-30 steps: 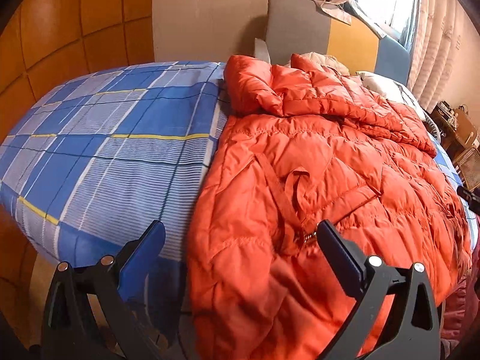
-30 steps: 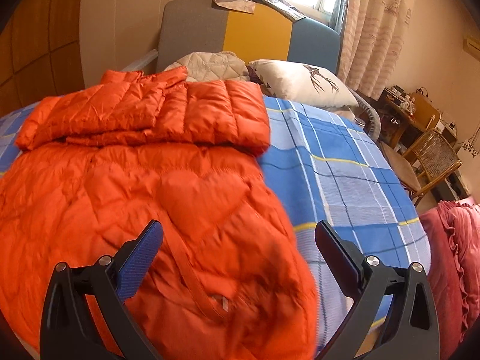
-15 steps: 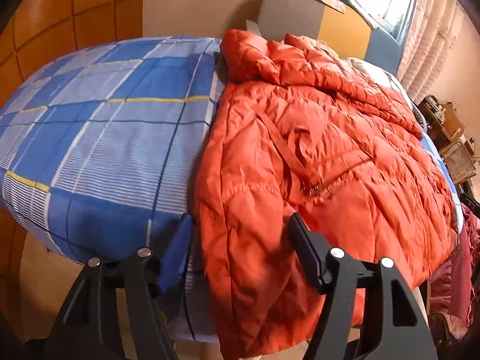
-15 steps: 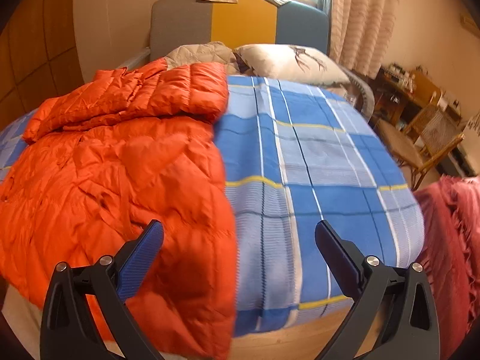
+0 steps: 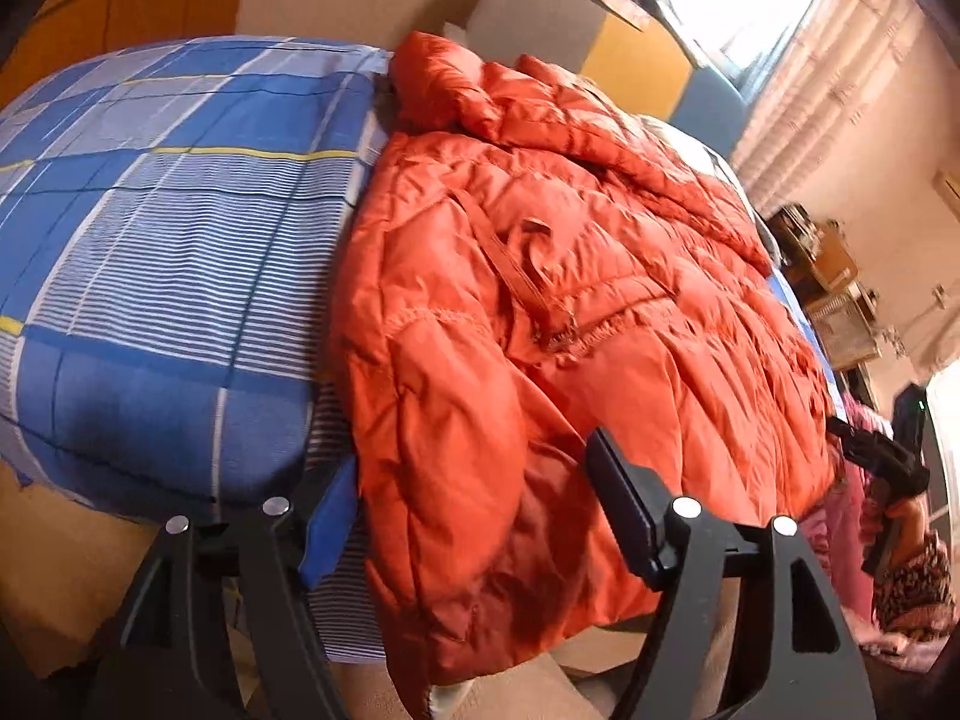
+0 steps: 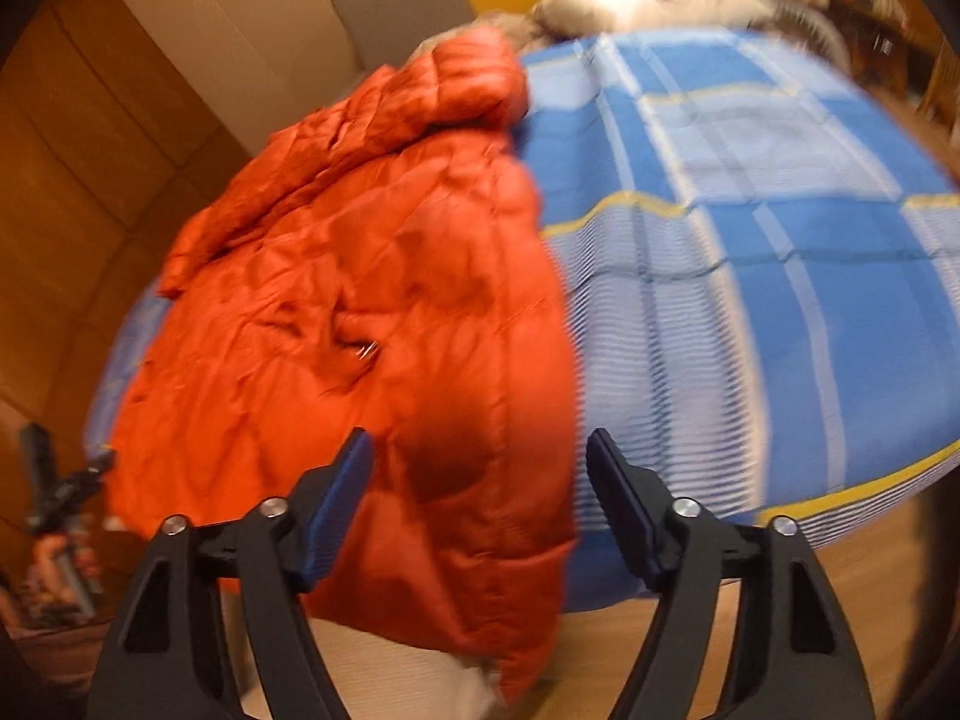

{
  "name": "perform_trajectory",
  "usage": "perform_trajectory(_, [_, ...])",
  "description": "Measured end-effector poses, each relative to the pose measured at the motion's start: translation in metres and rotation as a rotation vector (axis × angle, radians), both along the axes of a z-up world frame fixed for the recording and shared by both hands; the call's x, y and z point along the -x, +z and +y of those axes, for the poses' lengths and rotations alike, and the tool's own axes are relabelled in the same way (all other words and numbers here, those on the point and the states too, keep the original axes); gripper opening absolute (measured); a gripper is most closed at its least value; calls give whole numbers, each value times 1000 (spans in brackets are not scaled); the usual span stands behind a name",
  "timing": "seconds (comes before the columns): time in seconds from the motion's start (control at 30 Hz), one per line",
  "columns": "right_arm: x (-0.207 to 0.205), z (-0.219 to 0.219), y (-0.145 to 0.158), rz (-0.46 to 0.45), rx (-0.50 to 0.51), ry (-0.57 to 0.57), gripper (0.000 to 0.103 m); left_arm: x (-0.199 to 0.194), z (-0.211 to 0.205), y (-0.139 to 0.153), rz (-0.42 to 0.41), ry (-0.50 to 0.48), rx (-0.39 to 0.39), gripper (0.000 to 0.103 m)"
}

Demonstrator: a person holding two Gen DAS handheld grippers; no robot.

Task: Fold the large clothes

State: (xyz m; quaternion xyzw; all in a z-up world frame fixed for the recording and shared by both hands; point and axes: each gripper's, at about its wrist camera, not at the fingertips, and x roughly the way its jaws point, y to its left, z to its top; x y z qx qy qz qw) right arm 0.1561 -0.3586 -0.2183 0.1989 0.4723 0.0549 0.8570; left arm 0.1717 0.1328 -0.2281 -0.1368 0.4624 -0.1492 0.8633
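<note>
A big orange quilted down jacket (image 5: pixel 570 300) lies spread on a bed with a blue plaid sheet (image 5: pixel 162 228), its hem hanging over the near edge. My left gripper (image 5: pixel 474 516) is open, its jaws either side of the hem's left corner. The right wrist view is blurred: the jacket (image 6: pixel 372 312) lies left on the blue plaid sheet (image 6: pixel 750 276), and my right gripper (image 6: pixel 480 504) is open with its jaws around the hanging right corner of the hem. My right gripper also shows in the left wrist view (image 5: pixel 870 462) at far right.
A grey, yellow and blue headboard (image 5: pixel 630 54) and curtains (image 5: pixel 828 78) stand behind the bed. Pillows (image 6: pixel 648 0) lie at its head. Wooden furniture (image 5: pixel 834 288) and pink cloth (image 5: pixel 840 534) are on the right side. Orange wall panels (image 6: pixel 90 180) are on the left.
Both grippers have dropped to the bed's near edge and narrowed around the jacket's hem corners. The right one swung left and its view is now blurred.
</note>
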Motion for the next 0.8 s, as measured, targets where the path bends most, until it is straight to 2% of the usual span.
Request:
perform_trajectory(0.1, [1,4,1,-14,5,0,70,-2,1,-13,42,-12,-28,73])
perform_trajectory(0.2, [1,8,2,1,2,19,70,1,5,-17,58,-15,20,69])
perform_trajectory(0.27, [3,13,3,8,41,58,70,1,3,-21,84,-26,34,66])
perform_trajectory(0.4, [3,19,2,30,103,79,58,0,-5,-24,91,-38,-7,65])
perform_trajectory(0.43, [2,20,3,34,105,84,47,0,-7,-24,97,-39,-32,60])
perform_trajectory(0.47, [2,20,5,35,100,91,41,-1,-9,-22,101,-39,-48,51])
perform_trajectory(0.5, [1,21,7,34,99,92,32,-1,-8,-20,98,-46,-45,41])
perform_trajectory(0.53, [1,22,11,27,98,95,25,-1,-8,-15,92,-60,-26,25])
perform_trajectory(0.57, [0,22,14,19,93,97,21,0,-9,-8,75,-62,-27,15])
perform_trajectory(0.67, [2,23,35,-43,62,101,15,2,-10,18,9,-66,-50,10])
perform_trajectory(0.8, [6,22,71,-140,20,107,13,6,0,53,-66,-51,2,8])
